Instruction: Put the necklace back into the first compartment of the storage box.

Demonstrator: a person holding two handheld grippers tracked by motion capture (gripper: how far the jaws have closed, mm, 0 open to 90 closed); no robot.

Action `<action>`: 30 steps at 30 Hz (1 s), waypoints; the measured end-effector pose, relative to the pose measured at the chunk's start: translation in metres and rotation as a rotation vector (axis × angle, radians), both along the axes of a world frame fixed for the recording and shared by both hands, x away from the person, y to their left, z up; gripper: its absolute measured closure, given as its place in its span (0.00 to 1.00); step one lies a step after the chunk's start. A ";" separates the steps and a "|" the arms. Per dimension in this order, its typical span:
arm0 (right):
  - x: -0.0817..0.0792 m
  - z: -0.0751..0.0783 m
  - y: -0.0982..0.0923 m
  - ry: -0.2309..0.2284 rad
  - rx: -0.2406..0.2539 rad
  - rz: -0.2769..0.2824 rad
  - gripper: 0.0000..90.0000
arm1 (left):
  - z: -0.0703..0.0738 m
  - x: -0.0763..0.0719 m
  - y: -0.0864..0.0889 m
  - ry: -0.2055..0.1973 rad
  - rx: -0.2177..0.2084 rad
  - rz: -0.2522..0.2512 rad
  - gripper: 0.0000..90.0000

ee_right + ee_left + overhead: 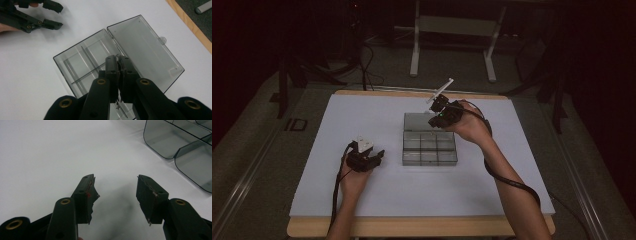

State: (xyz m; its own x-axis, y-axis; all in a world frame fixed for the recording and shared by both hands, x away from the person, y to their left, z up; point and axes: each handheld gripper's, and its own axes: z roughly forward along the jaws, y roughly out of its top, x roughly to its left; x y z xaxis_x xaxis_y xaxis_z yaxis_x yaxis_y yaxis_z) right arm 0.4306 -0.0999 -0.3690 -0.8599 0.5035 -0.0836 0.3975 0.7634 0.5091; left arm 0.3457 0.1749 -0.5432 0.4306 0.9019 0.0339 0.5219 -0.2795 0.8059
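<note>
A clear smoky plastic compartment box (429,148) lies open in the middle of the white mat, its lid (416,121) folded flat on the far side. My right gripper (433,121) hovers over the lid and hinge area, pointing down. In the right gripper view its jaws (118,59) are pressed together above the box (82,65) and lid (146,53); whether anything thin sits between them I cannot tell. My left gripper (379,157) rests low on the mat left of the box, open and empty (116,185). The box corner (190,157) lies ahead to its right.
The white mat (362,192) covers a wooden table whose edge (412,226) runs along the front. A white stand's legs (414,55) rise on the floor beyond the table. A grey rod (203,7) lies off the table edge. The left gripper (60,17) appears at the upper left.
</note>
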 end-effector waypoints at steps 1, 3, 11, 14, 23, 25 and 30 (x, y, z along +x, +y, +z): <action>0.001 0.000 0.001 -0.001 0.000 0.001 0.97 | 0.000 0.000 0.000 0.000 -0.001 0.001 0.55; 0.001 0.001 0.002 -0.001 -0.001 0.003 0.97 | 0.000 0.000 0.000 0.001 -0.002 0.001 0.55; 0.005 0.000 0.009 -0.001 -0.011 0.003 0.97 | 0.000 0.000 0.002 0.002 -0.013 0.003 0.55; 0.007 0.000 0.011 -0.002 -0.018 0.002 0.97 | 0.000 0.000 0.002 0.002 -0.018 0.002 0.55; 0.012 0.001 0.017 -0.004 -0.039 0.004 0.97 | 0.000 0.000 0.003 0.003 -0.017 0.001 0.55; 0.012 0.002 0.019 -0.006 -0.042 0.005 0.97 | 0.000 0.000 0.003 0.004 -0.016 0.001 0.55; 0.015 0.004 0.023 -0.015 -0.041 0.015 0.97 | 0.000 0.000 0.003 0.005 -0.015 0.001 0.55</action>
